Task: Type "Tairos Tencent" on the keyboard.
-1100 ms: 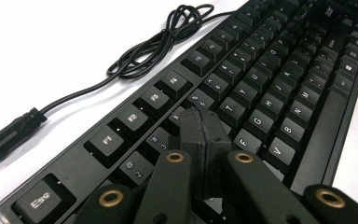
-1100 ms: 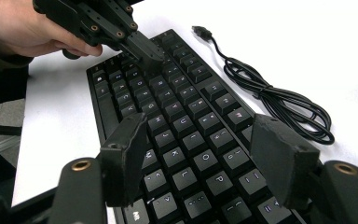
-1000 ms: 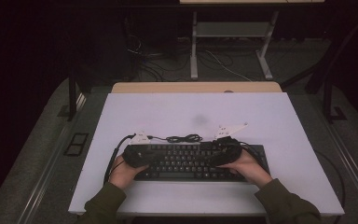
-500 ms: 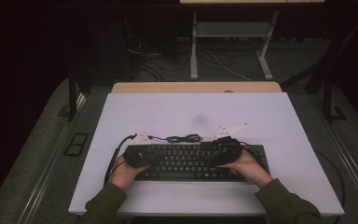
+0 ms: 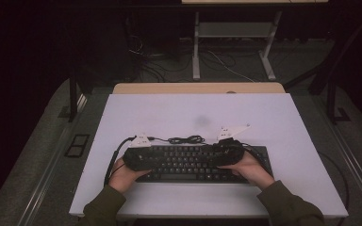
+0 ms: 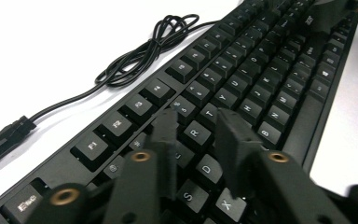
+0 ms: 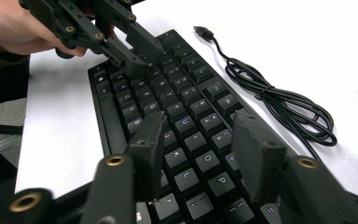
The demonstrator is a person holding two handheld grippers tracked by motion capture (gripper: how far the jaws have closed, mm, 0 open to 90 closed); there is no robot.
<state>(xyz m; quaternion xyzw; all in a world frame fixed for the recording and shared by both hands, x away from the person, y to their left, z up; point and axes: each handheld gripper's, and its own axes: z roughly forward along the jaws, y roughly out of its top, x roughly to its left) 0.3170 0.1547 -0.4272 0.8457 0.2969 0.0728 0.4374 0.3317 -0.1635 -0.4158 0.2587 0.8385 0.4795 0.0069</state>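
Flat black plastic keyboard (image 5: 195, 162) lies near the white table (image 5: 193, 113) front edge, left gripper (image 6: 196, 135) fingers just opening slightly, right gripper (image 7: 200, 140) fingers closing partway, both empty over keys; sloppy tips could hit neighbouring keys.
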